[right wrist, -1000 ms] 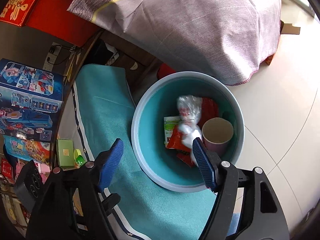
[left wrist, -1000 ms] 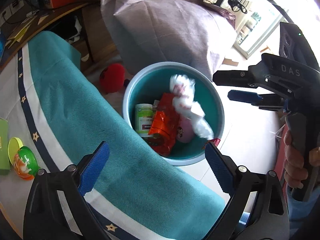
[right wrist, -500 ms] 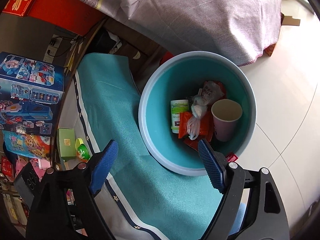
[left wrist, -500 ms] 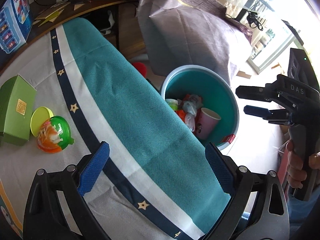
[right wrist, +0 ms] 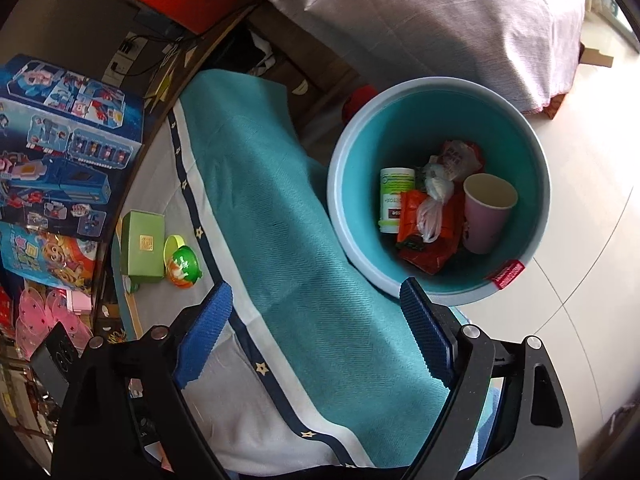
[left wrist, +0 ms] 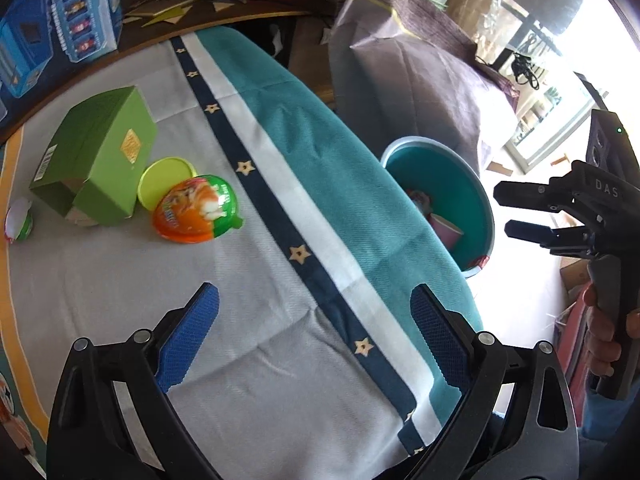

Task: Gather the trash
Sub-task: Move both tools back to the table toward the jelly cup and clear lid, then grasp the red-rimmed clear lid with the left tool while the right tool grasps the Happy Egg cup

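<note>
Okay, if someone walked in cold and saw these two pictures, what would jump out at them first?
Probably the teal bin on the floor beside the table, holding a pink cup, an orange wrapper, a knotted plastic bag and a white jar. On the tablecloth a green box stands against an orange-and-green candy egg. The blue-padded left tongs are open and empty; the right tongs are opening, nothing between them.

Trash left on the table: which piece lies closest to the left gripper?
The orange-and-green egg-shaped pack. It lies nearer the left gripper than the green box, yellow lid and small cup beyond it.
</note>
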Demonstrator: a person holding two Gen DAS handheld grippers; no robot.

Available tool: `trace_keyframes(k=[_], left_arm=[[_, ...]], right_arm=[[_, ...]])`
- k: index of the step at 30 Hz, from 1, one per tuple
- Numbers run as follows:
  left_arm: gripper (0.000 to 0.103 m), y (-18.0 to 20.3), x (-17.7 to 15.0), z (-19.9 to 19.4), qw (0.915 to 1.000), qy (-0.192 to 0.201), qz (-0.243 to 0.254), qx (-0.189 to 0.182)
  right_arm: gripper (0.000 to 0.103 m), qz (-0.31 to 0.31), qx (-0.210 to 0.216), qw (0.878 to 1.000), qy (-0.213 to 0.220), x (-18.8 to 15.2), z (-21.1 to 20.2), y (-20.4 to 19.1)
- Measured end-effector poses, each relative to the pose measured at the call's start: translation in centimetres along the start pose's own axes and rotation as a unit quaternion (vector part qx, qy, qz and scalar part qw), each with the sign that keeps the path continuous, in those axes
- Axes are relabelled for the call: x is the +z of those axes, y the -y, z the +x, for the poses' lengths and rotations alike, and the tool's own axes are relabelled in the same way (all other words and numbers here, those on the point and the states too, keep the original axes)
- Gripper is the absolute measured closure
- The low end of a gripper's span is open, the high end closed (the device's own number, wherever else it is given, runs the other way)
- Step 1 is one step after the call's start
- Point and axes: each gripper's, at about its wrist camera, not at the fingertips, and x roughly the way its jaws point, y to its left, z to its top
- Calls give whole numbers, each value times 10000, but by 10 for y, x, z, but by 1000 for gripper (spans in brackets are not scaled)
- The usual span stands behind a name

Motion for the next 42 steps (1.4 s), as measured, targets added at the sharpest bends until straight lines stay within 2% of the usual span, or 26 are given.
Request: trace_keyframes(k=[10, 23, 29, 36, 38, 39, 42], left_arm=[[6, -92, -29, -28, 9962, 220, -838, 134], [6, -194, -48, -38, 9863, 343, -1555, 441], [6, -230, -55, -40, 9809, 353, -1844, 499], [6, -248, -55, -38, 9799, 314, -1901, 509], [6, -252, -52, -36, 9797, 323, -1910, 510], [6, -255, -52, -36, 9796, 334, -1912, 519], [6, -263, -50, -36, 9789, 379, -1934, 543]], right_arm=[[21, -750, -122, 9960, -479, -22, 49, -90], [21, -1711, -525, 9795, -923, -29, 132, -190], [21, -1943, -821, 9733, -908, -25, 165, -211], [21, -2157, -1103, 9676, -717, -25, 179, -219], [25, -2276, -1225, 9640, -627, -25, 182, -225], [36, -2384, -1362, 9600, -546, -26, 182, -227], [38, -2440, -1361, 9584, -576, -28, 183, -230]])
